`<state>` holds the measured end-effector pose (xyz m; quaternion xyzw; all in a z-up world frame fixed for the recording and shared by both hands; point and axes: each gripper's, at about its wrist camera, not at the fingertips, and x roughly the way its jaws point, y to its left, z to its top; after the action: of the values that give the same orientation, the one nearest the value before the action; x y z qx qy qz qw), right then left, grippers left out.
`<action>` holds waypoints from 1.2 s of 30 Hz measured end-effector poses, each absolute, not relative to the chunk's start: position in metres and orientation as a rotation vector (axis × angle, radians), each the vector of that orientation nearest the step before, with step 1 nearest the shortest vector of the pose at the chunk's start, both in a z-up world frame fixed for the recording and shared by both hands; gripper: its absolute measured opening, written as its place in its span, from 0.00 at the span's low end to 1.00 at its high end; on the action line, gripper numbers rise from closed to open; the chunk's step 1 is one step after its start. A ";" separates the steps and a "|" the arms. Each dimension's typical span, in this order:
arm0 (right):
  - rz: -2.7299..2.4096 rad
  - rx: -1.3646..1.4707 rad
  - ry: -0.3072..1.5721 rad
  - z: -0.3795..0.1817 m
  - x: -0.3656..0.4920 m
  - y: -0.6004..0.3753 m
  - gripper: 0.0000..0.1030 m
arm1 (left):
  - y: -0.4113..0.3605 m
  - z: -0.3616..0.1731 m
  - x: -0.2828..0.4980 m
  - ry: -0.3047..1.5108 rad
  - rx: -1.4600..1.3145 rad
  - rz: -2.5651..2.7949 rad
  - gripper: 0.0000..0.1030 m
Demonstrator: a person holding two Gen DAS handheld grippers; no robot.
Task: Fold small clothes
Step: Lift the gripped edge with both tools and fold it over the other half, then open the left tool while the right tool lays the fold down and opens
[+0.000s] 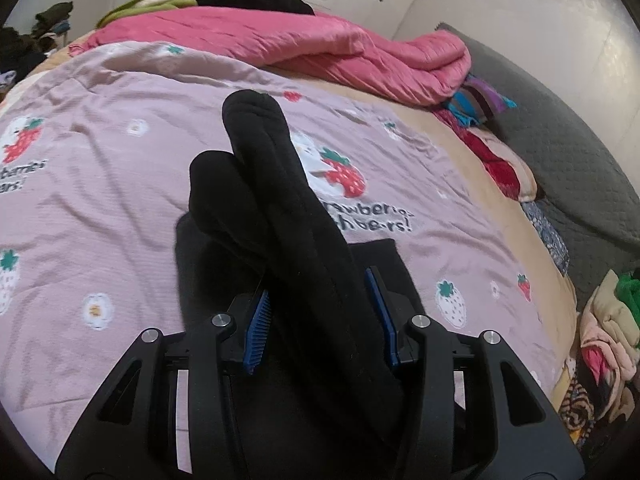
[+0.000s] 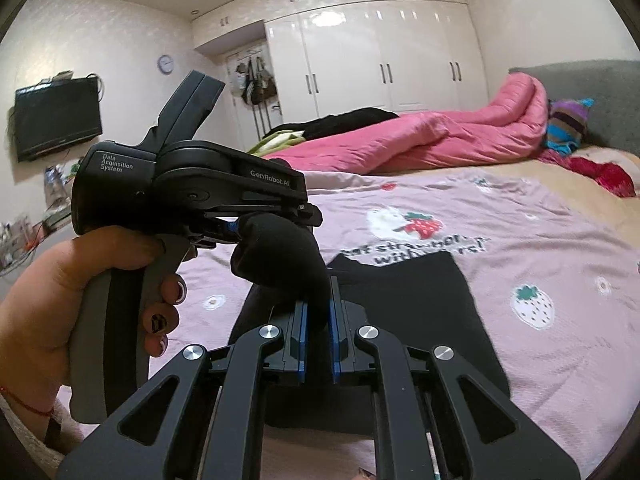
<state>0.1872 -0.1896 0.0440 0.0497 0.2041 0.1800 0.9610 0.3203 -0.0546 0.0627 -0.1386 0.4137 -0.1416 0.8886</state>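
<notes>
A small black garment is held up above the bed. In the left wrist view its folded black fabric [image 1: 276, 208] runs up between the blue pads of my left gripper [image 1: 320, 312], which is shut on it. In the right wrist view my right gripper [image 2: 318, 312] is shut on a bunched fold of the same black fabric [image 2: 280, 252]. My left gripper [image 2: 276, 220] shows there, held by a hand, clamped on the fabric's upper end. Another flat black piece [image 2: 420, 308] lies on the bed below.
The bed has a pink strawberry-print sheet [image 1: 120, 184]. A rolled pink quilt [image 2: 420, 136] lies at the far side, with a grey headboard [image 1: 560, 140] to the right. Piled clothes [image 1: 608, 340] sit at the bed's right edge. White wardrobes [image 2: 380, 60] stand behind.
</notes>
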 end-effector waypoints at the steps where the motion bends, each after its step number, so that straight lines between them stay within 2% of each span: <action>1: 0.360 0.115 0.422 0.042 0.188 -0.196 0.07 | -0.062 0.061 0.323 0.869 -0.277 -0.299 0.35; 15: 0.359 0.369 0.627 0.004 0.203 -0.258 0.07 | -0.130 0.025 0.345 0.972 -0.198 -0.325 0.37; 18: 0.365 0.410 0.671 -0.005 0.204 -0.265 0.07 | -0.140 0.019 0.348 0.993 -0.183 -0.324 0.42; 20: 0.372 0.433 0.694 -0.010 0.205 -0.268 0.08 | -0.146 0.016 0.349 1.000 -0.179 -0.325 0.50; 22: 0.385 0.475 0.730 -0.019 0.206 -0.273 0.08 | -0.150 0.012 0.351 1.012 -0.195 -0.339 0.64; 24: 0.393 0.526 0.766 -0.027 0.207 -0.280 0.09 | -0.155 0.007 0.355 1.031 -0.205 -0.342 0.65; 27: 0.410 0.623 0.814 -0.040 0.210 -0.294 0.16 | -0.156 0.002 0.357 1.042 -0.207 -0.336 0.67; 28: 0.419 0.655 0.828 -0.044 0.210 -0.298 0.17 | -0.154 0.005 0.354 1.022 -0.227 -0.358 0.73; 29: 0.427 0.674 0.834 -0.045 0.209 -0.301 0.17 | -0.152 0.008 0.351 1.004 -0.247 -0.379 0.75; 31: 0.459 0.668 0.840 -0.043 0.209 -0.303 0.24 | -0.147 0.016 0.344 0.971 -0.250 -0.392 0.77; 36: 0.513 0.641 0.814 -0.029 0.207 -0.304 0.60 | -0.123 0.029 0.320 0.910 -0.187 -0.351 0.78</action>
<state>0.2072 -0.3037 -0.0294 0.3027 0.3848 0.2423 0.8376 0.3204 -0.1226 0.0294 -0.0895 0.4364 -0.1682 0.8793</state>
